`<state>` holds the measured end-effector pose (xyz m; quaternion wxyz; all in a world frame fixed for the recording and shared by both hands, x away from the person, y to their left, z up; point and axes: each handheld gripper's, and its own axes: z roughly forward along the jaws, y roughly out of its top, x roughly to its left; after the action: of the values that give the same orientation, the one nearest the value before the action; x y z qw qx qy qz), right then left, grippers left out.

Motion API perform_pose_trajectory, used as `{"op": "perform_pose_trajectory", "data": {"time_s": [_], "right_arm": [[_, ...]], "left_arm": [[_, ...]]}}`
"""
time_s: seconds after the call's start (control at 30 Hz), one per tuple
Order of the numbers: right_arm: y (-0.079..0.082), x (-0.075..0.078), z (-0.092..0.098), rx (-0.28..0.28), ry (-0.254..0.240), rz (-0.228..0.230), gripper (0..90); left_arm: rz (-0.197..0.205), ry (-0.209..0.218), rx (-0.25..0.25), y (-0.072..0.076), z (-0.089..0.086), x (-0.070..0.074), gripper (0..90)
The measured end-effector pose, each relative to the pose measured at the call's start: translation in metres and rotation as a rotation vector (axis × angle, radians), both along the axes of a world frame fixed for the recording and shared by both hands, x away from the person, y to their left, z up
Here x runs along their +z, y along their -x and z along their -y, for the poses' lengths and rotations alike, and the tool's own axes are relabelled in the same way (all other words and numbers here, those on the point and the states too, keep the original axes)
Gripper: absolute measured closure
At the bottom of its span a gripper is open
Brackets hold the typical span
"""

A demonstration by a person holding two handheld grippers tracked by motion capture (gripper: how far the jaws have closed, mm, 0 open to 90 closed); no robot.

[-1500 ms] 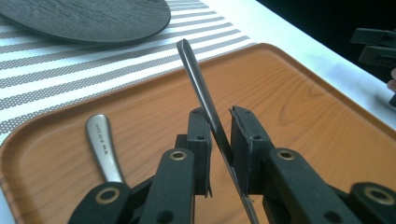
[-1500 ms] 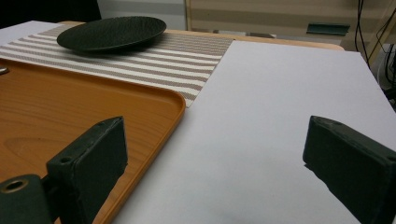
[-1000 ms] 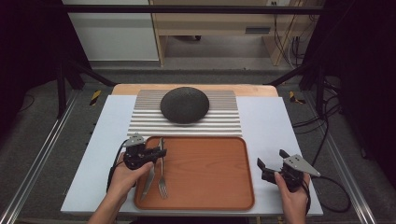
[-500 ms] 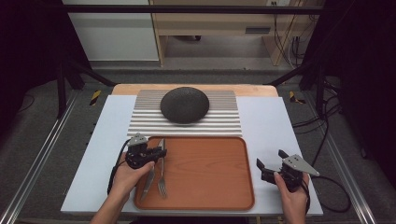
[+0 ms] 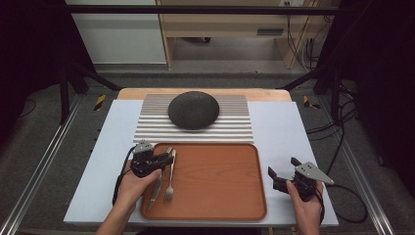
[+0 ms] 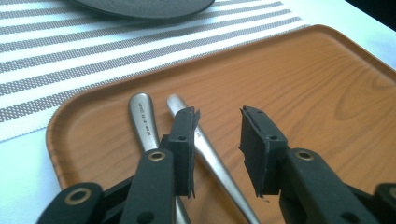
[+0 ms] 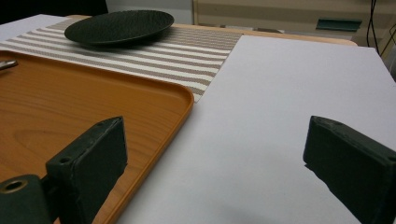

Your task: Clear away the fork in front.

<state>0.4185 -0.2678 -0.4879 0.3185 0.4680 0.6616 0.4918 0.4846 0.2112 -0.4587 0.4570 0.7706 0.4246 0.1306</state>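
One knife (image 6: 144,123) handle bears tiny unreadable engraving.

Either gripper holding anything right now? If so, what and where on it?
Nothing held. The left gripper has just been opening; its jaws stand apart over the fork and knife handles without pinching either. The right gripper is wide open over the table.

Evenly lit from above, bright on the pale blue-white worktop (image 5: 284,142), dim at nine and three o'clock. Soft shadows throughout. Slightly blurred nearest black gripper (image 7: 224,172) jaws; mild glare on the glossy orange wooden tray (image 6: 299,74).
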Motion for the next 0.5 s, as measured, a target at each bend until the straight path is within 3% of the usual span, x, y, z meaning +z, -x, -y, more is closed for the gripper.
{"op": "perform_pose_trajectory", "data": {"time_s": [0.3,0.5], "right_arm": [[0.0,0.0,-0.001,0.005,-0.003,0.002,6.3],[0.001,0.002,-0.002,0.012,-0.005,0.012,5.8]], "left_arm": [[0.082,-0.008,0.031,0.005,0.0,0.012,57.5],[0.138,-0.02,0.063,0.007,-0.001,0.021,47.5]]}}
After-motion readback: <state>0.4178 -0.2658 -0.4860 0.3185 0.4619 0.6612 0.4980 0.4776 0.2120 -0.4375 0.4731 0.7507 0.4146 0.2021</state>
